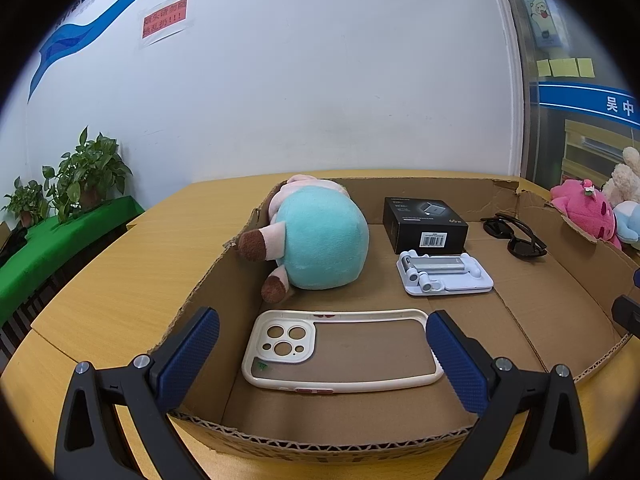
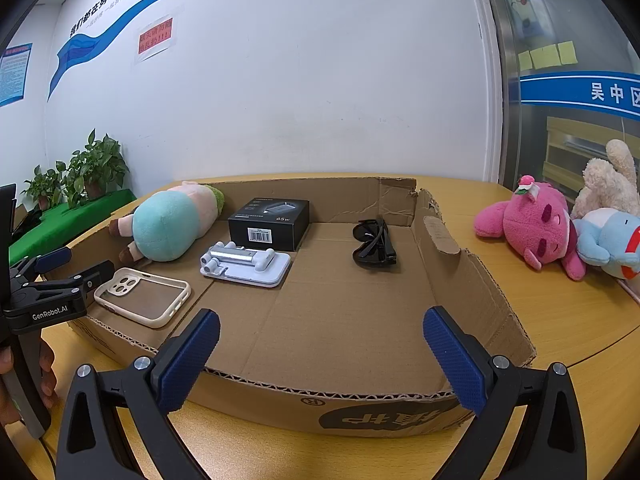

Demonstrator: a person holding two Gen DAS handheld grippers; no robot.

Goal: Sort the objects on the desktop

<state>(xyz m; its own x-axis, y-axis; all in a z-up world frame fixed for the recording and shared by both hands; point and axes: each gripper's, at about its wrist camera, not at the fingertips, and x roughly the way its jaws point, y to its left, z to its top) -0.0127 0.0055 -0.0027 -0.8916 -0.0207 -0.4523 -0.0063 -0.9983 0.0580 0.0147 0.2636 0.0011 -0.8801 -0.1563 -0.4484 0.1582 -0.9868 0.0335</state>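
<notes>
The left gripper (image 1: 322, 330) is wide open and holds nothing. The white phone case (image 1: 340, 350) lies flat right between its blue fingers (image 1: 192, 356), on the floor of the cardboard box (image 1: 560, 240), and the pads do not press on it. Past the case, to the left, a teal plush toy (image 1: 316, 240) lies on its side against the box wall. To the right of it sits a white phone stand (image 1: 444, 274), with a black carton (image 1: 424, 224) just behind. Further right are black sunglasses (image 1: 514, 234).

The right gripper (image 2: 321, 328) is open too, with only bare box floor in front of it. Far off to its right, a pink plush (image 2: 532, 228) and other soft toys lie on the wooden table (image 2: 580, 312).
</notes>
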